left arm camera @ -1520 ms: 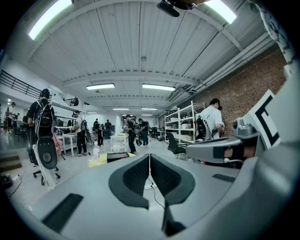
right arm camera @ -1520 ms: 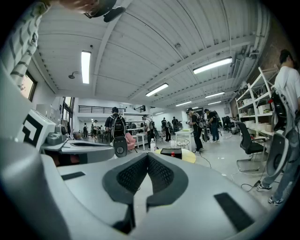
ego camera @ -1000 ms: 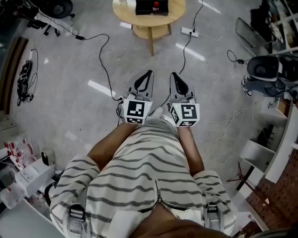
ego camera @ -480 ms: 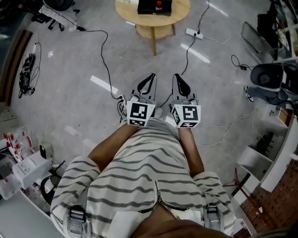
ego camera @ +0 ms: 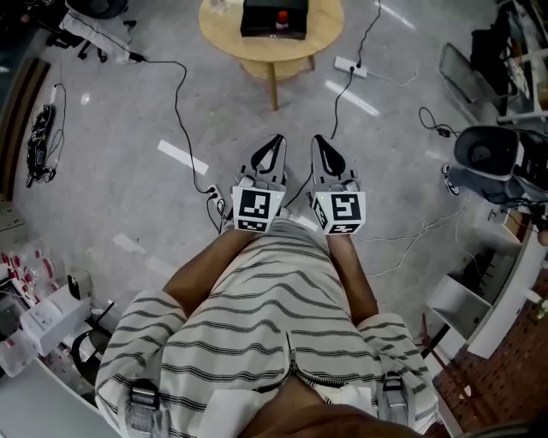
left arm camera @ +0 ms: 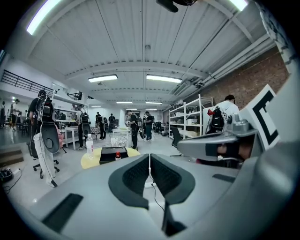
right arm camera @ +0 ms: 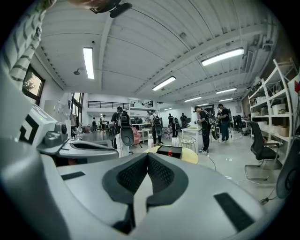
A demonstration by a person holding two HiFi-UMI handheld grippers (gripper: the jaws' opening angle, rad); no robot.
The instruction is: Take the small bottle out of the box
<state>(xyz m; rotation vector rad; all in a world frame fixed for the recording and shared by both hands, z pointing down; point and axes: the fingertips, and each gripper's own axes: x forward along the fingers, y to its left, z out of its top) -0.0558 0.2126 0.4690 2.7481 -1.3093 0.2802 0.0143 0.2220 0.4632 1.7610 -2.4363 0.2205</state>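
The left gripper and the right gripper are both closed on nothing. They are held side by side at the waist, likely for walking, and point at the round counter well ahead. There the small bottle sits in the black box. Open floor lies between, with cables trailing near the path.

I wear a pale short-sleeved top with thin dark stripes and a zip down its middle. Grey webbing straps with buckles lie over both shoulders. My left gripper and right gripper have smooth grey shells and black, finely ribbed pads. Each carries a white cube printed with black square markers.
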